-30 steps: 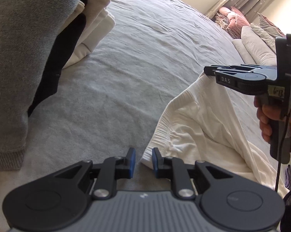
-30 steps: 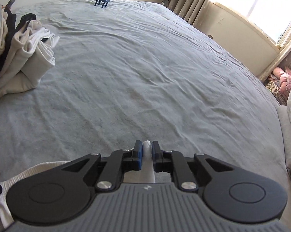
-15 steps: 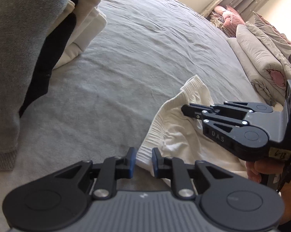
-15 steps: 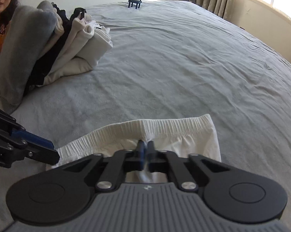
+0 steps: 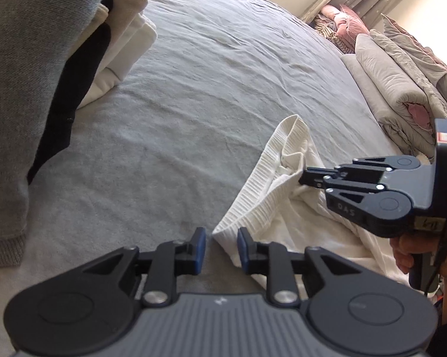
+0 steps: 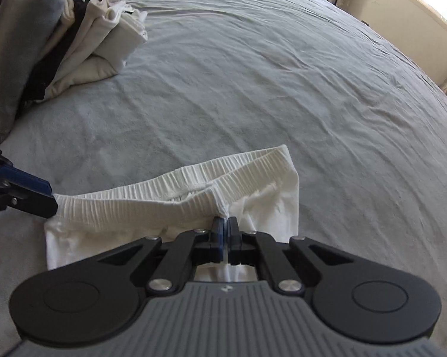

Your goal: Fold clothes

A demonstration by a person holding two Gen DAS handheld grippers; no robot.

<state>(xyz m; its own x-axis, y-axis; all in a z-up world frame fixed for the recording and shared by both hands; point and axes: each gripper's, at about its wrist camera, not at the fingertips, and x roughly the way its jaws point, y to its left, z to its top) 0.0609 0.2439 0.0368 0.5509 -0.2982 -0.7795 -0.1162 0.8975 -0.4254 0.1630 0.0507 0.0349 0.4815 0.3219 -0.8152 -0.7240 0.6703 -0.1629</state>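
White garment (image 5: 285,208) lies at the bed's (image 5: 193,104) near edge in the left wrist view; its ribbed corner sits between the left gripper (image 5: 222,248), whose jaws have just been opening, pads off the cloth. Open sheet stretches ahead. A clothes pile (image 5: 45,59) is cut off at left.

From the right wrist, the right gripper (image 6: 224,229) is clamped on the waistband (image 6: 175,190); cloth beneath it is hidden.

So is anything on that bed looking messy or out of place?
Mostly the white garment: its ribbed waistband is bunched and twisted where the right tool pinches it, not lying flat. The left tool sits open around its corner. The pile of clothes also slumps sideways on the grey bedspread.
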